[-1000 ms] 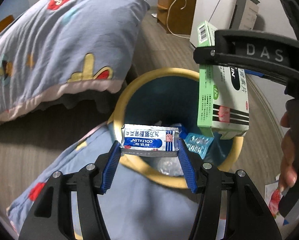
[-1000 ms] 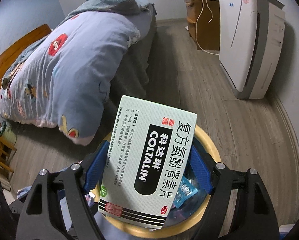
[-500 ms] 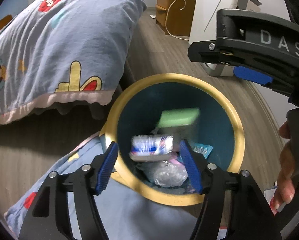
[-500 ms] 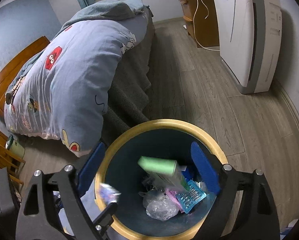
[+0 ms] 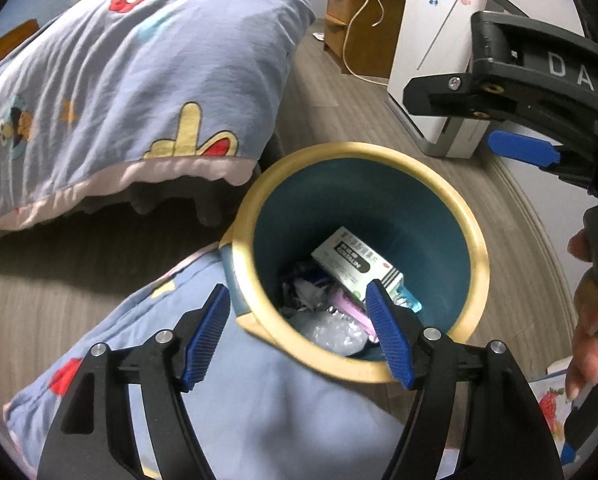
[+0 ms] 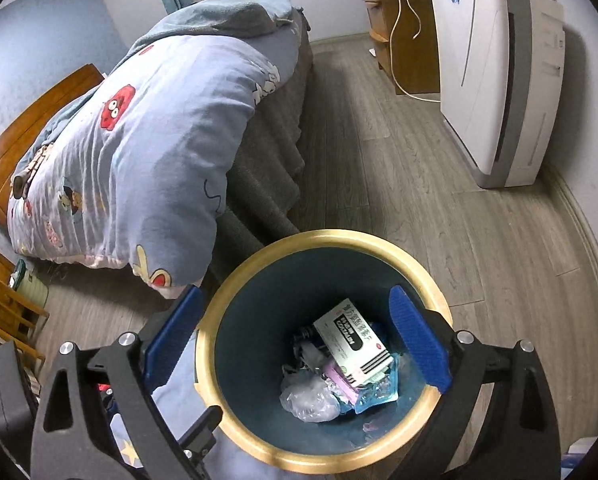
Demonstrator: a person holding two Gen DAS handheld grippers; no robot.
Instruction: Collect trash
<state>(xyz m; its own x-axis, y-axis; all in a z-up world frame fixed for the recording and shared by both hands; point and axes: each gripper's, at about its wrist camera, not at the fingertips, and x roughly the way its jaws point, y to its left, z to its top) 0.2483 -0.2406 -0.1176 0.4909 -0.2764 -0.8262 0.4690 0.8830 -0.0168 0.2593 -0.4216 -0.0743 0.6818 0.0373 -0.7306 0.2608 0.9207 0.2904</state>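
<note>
A home bedroom — a bed under a cartoon-print quilt, wood-plank floor, air purifier.

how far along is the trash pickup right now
Done: the green-and-white medicine box lies in the trash bin with wrappers. In hand: nothing; the left gripper and right gripper, jaws just opened, hover empty over it. Left: possibly the strawberry-print packet on the floor.

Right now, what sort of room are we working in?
Most likely a bedroom: a bed with a cartoon-print quilt, a wooden cabinet by the wall, and a yellow-rimmed bin on the wood floor.
</note>
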